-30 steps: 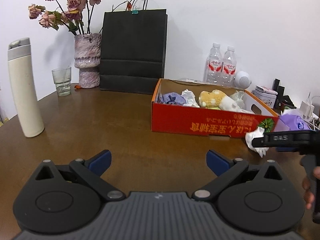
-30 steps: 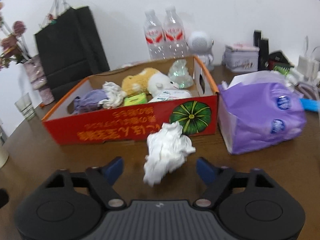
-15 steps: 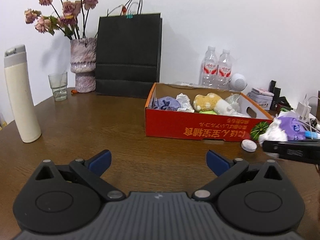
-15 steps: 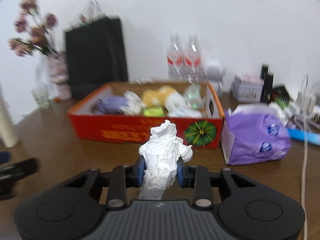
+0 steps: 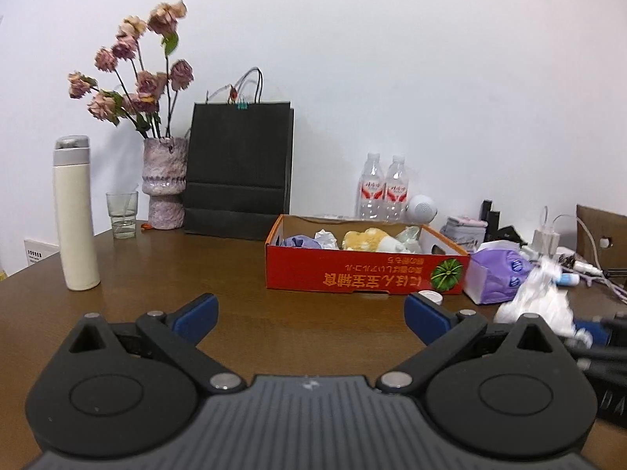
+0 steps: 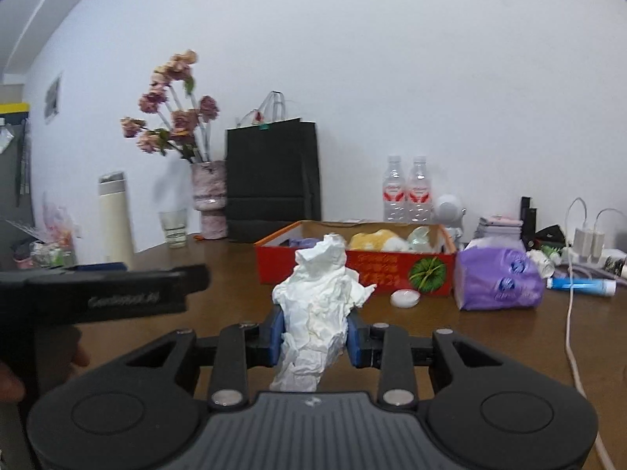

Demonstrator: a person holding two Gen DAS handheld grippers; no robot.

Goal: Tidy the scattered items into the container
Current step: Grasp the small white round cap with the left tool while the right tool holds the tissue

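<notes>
Between the blue pads of the right tool (image 6: 313, 337), a crumpled white tissue (image 6: 317, 305) is clamped and held above the brown table (image 6: 235, 270), in front of the red box (image 6: 352, 264). Inside this box lie a yellow plush toy (image 6: 376, 241) and other small things. Further left, the left tool (image 5: 309, 315) is spread wide with nothing in it.

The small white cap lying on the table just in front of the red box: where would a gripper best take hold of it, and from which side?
The white cap lies flat and low, a shallow disc close to the red box with the purple tissue pack beside it. Probably best to come from above, tilted down, with the fingers across its rim on opposite edges. The free left gripper is open; the right gripper is shut on the crumpled tissue.
</notes>
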